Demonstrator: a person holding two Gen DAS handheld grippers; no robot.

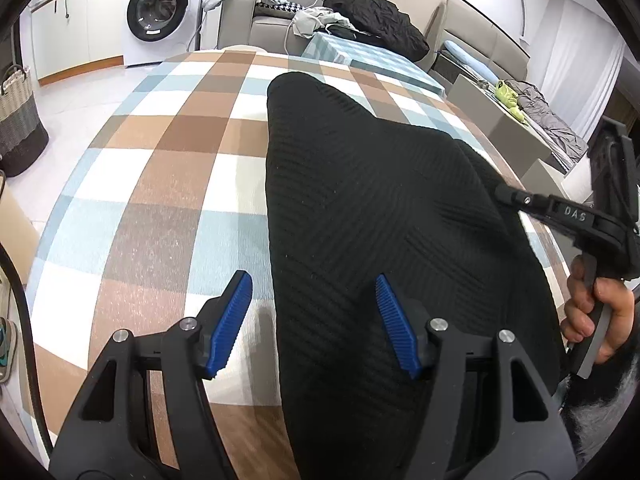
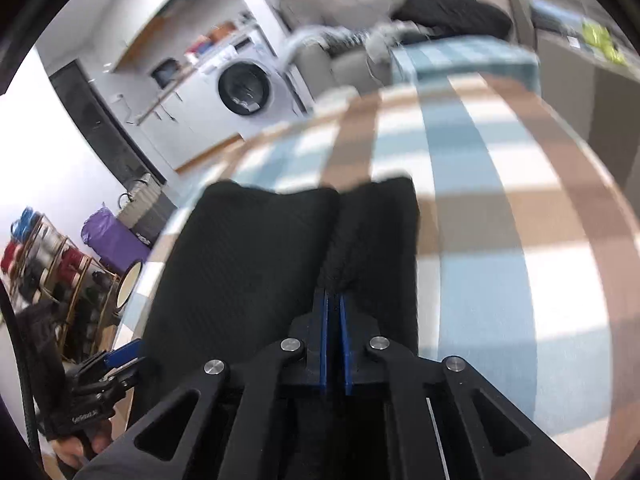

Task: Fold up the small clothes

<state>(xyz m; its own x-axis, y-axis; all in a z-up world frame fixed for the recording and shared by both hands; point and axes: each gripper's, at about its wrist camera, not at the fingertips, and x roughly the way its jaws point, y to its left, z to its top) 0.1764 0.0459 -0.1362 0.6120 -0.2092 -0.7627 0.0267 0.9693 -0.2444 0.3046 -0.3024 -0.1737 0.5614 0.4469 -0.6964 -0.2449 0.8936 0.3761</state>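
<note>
A black ribbed knit garment lies lengthwise on the checked tablecloth. My left gripper is open above the garment's near left edge, one blue pad over the cloth, the other over the table. My right gripper is shut on a fold of the black garment and holds that edge lifted. The right gripper also shows at the right of the left wrist view, pinching the garment's right edge. The right wrist view is motion-blurred.
A washing machine stands beyond the table, with a sofa piled with clothes and a dark jacket. A woven basket stands on the floor at left. A shelf of items is at left in the right wrist view.
</note>
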